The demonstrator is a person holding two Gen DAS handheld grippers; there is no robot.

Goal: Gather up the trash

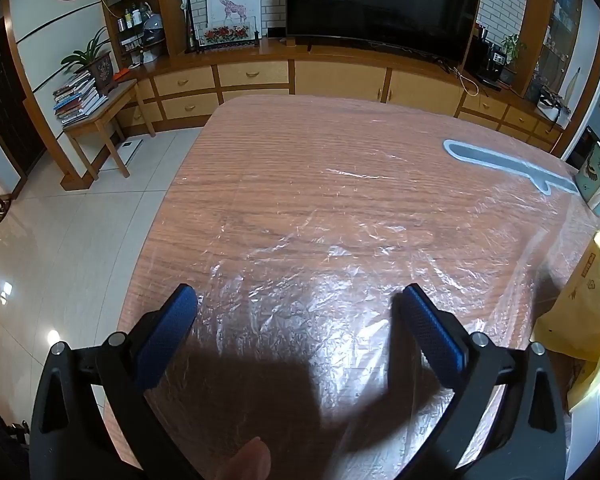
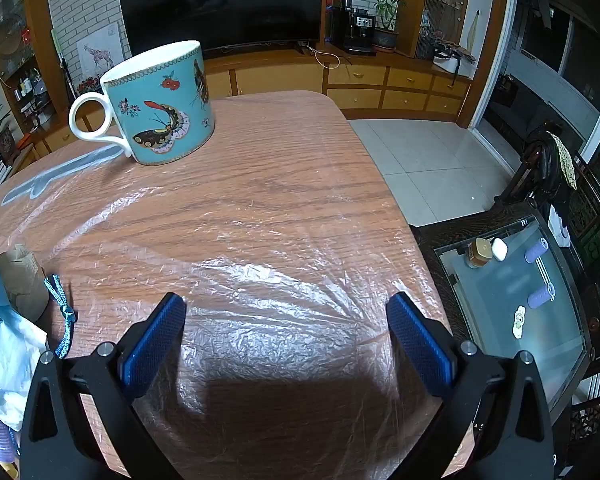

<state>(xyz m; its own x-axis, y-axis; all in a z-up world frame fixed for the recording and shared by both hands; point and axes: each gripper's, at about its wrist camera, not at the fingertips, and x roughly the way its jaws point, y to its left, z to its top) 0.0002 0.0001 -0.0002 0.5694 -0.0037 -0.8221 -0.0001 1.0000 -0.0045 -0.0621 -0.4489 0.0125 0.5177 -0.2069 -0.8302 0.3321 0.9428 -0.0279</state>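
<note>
A thin, crinkled clear plastic sheet (image 1: 308, 264) lies spread across the wooden table (image 1: 260, 140), reaching its near edge. It looks featherlight, limp and slippery, best pinched at a raised wrinkle near that edge. The left gripper (image 1: 300, 320) and right gripper (image 2: 286, 320) hover above it, fingers spread wide, grasping nothing. A butterfly mug (image 2: 160, 104) stands toward the far edge.

crumpled brown paper wad (image 2: 22, 276), on table's left edge, beside blue cord (image 2: 62, 312)
</note>
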